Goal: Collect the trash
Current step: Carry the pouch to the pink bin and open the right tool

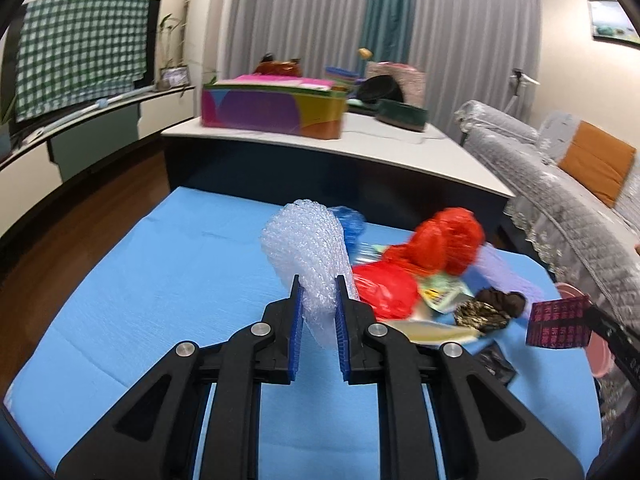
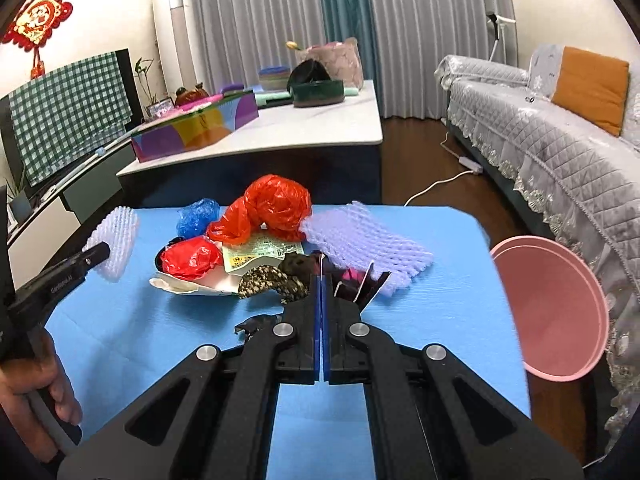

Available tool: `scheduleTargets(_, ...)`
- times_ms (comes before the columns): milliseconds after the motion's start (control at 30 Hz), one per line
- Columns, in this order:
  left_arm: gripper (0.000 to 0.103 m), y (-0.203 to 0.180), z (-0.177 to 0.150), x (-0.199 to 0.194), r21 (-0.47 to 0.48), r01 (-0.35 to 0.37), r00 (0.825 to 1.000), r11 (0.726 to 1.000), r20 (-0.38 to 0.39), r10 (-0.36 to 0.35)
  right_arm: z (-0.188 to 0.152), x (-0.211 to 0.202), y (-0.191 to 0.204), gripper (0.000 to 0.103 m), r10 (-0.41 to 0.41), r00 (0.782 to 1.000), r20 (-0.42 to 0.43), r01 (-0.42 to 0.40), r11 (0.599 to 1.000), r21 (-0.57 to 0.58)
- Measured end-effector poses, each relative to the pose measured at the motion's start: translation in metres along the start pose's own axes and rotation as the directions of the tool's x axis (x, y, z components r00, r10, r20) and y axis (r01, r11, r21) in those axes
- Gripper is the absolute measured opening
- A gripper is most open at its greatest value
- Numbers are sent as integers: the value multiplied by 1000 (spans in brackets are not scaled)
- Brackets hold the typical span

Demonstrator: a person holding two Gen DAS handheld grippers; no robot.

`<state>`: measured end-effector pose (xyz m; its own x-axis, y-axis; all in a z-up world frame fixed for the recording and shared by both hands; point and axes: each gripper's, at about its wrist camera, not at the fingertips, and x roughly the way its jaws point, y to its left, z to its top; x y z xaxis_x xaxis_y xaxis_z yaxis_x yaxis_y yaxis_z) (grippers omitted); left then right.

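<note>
A blue sheet point(image 2: 120, 320) covers the near table, its surface faintly creased. The trash lies in a heap toward its far middle: two red bags point(image 2: 276, 200), a crumpled blue bag point(image 2: 198, 216), a printed wrapper point(image 2: 260, 256), a pale foam net point(image 2: 368, 244), a mottled brown wad point(image 2: 272, 284), a white scrap point(image 2: 176, 284) and a black scrap point(image 2: 252, 324) nearer the camera.

The left gripper point(image 1: 318, 296) is clamped on a bubble wrap point(image 1: 308, 244) piece, which stands up between the blue pads, clear of the sheet at the left of the heap. The right gripper point(image 2: 322, 292) has its fingers pressed together on a thin dark foil pack point(image 2: 360, 288) with red print, which sticks out to the right of the tips; in the left wrist view the pack point(image 1: 558, 322) hangs clear of the sheet.

A pink bin point(image 2: 556, 308) sits just off the table's right edge, tilted toward the camera. Beyond stands a white-topped table point(image 2: 320, 128) bearing a colourful box point(image 2: 192, 128), a dark basket point(image 2: 316, 94) and other items. A sofa point(image 2: 560, 152) with a grey quilted cover and an orange cushion point(image 2: 588, 84) runs along the right wall. Grey and teal curtains point(image 2: 400, 20) close the far wall. A screen draped in green check cloth point(image 2: 68, 108) stands at left. The floor point(image 2: 416, 160) is dark wood, with a white cable across it.
</note>
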<state>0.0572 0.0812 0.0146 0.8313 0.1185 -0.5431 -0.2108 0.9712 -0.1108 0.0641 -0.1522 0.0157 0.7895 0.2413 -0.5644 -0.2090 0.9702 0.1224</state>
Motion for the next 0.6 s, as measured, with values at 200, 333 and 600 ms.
scheduleTargets(200, 14, -24, -7, -24, 56, 63, 998, 996, 16, -64, 0, -27, -7, 1, -11, 999, 37, 11, 1000, 8)
scheduleTargets(333, 14, -41, -11, -36, 99, 107, 994, 989, 25, -110, 0, -42, -12, 0, -21, 998, 61, 21, 1000, 9)
scheduleTargets(600, 14, -64, -17, -48, 146, 165, 985, 975, 31, -171, 1, -62, -29, 0, -58, 994, 92, 56, 998, 33)
